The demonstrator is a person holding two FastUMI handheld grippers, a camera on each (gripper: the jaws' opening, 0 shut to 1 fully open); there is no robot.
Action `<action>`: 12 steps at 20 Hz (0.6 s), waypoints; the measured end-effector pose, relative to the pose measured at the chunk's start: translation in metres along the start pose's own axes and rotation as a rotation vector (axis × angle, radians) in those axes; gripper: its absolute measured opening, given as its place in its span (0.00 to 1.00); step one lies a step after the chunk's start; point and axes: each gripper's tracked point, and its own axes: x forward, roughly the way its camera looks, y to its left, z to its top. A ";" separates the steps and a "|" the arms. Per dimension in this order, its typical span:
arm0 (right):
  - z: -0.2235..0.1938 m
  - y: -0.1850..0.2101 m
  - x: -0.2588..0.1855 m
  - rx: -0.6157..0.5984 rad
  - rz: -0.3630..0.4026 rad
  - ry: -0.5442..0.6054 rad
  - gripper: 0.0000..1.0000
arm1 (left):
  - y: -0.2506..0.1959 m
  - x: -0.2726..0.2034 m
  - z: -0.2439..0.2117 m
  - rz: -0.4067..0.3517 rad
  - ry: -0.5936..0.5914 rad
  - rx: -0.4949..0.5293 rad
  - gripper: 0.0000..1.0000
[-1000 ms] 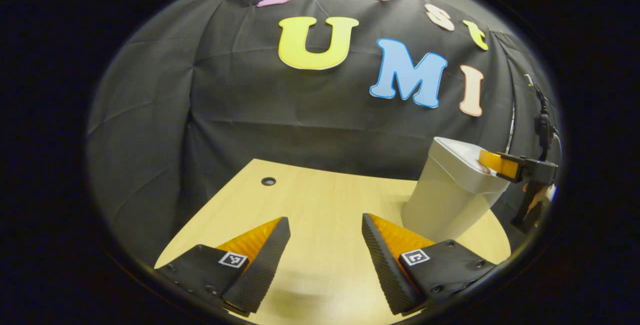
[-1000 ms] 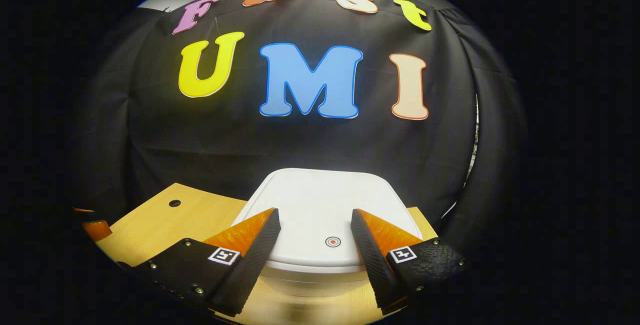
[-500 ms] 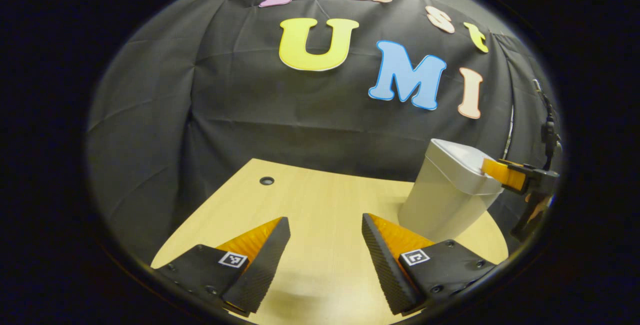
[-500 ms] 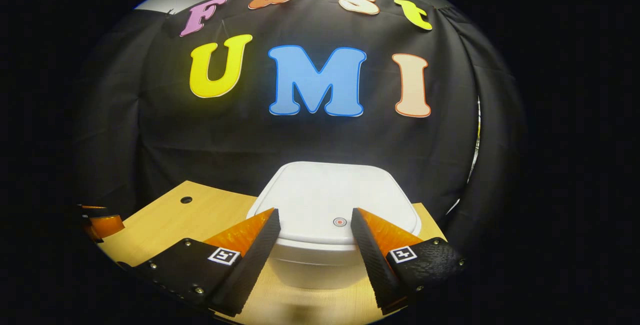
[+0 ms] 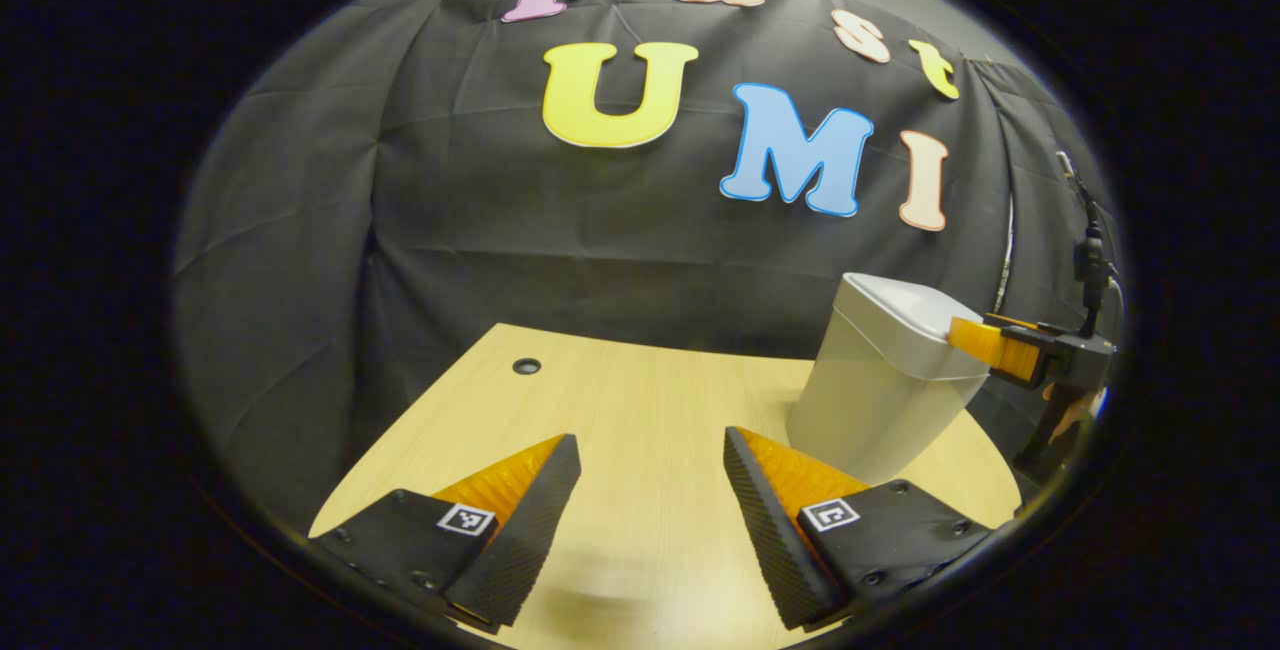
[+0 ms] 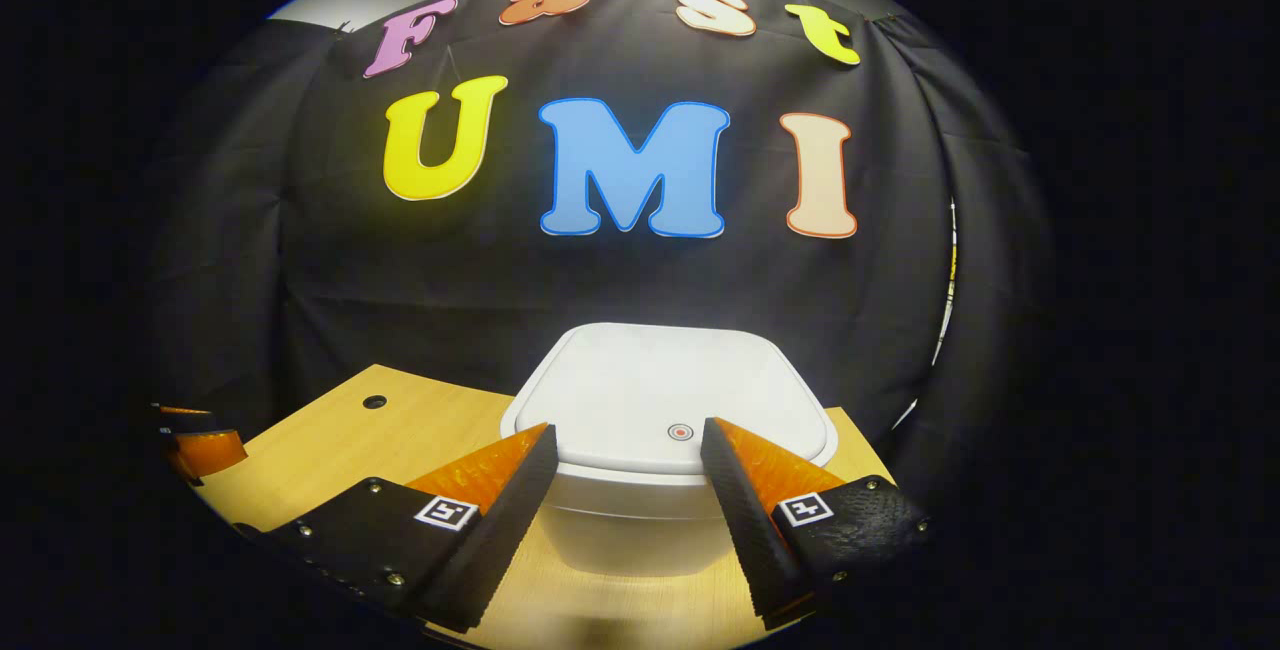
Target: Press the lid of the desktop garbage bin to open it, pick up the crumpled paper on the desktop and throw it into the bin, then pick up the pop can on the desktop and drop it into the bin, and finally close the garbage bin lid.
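Since a second ago our right tongs [image 6: 625, 440] have drawn back from the garbage bin [image 6: 640, 520]: the lid [image 6: 660, 390] then reached well between their fingers, and now its front edge lies just ahead of the tips. Our left tongs [image 5: 650, 450] have barely shifted.

Going left to right in the left gripper view, we see a small round hole [image 5: 526, 366] in the table [image 5: 640, 410], a pale wood-grain top with a curved near edge. Our left tongs hang above it, spread wide with nothing between the ribbed fingers [image 5: 530, 520]. To their right stands the bin, a smooth, pale, plastic-looking tub that tapers downward, its rounded-square lid shut. At its far right our right tongs [image 5: 975, 338] sit at lid height, just beside the rim.

In the right gripper view the right tongs are likewise wide apart and hold nothing. A small red ring mark [image 6: 680, 431] sits on the lid between the fingertips.
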 end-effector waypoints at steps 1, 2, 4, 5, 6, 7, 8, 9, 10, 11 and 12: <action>0.001 0.000 0.000 0.000 -0.001 -0.005 0.94 | 0.003 -0.002 0.001 0.006 -0.004 -0.008 0.96; 0.001 0.000 0.000 -0.003 0.000 -0.010 0.94 | 0.004 -0.003 0.001 0.010 -0.008 -0.010 1.00; 0.002 0.000 0.000 -0.002 0.002 -0.011 0.93 | 0.006 -0.005 0.004 0.016 -0.016 -0.003 0.96; 0.002 0.000 0.000 0.005 0.003 -0.009 0.93 | 0.006 -0.005 0.008 0.018 -0.022 0.002 0.96; 0.004 -0.001 0.001 0.012 0.003 -0.003 0.93 | 0.007 -0.006 0.011 0.018 -0.030 0.005 0.96; 0.005 -0.001 0.000 0.020 0.004 0.001 0.93 | 0.007 -0.006 0.017 0.016 -0.038 0.005 0.96; 0.006 0.001 0.001 0.031 0.009 0.008 0.93 | 0.006 -0.005 0.021 0.014 -0.047 0.004 0.96; 0.007 0.002 -0.001 0.040 0.015 0.017 0.93 | 0.004 -0.005 0.027 0.013 -0.057 0.004 1.00; 0.011 0.003 -0.005 0.040 0.017 0.012 0.93 | 0.002 -0.005 0.033 0.009 -0.068 0.004 1.00; 0.018 0.003 -0.009 0.034 0.014 -0.004 0.93 | -0.001 -0.005 0.039 0.005 -0.080 0.006 1.00; 0.025 0.003 -0.014 0.028 0.016 -0.019 0.93 | -0.003 -0.005 0.047 0.003 -0.093 0.010 1.00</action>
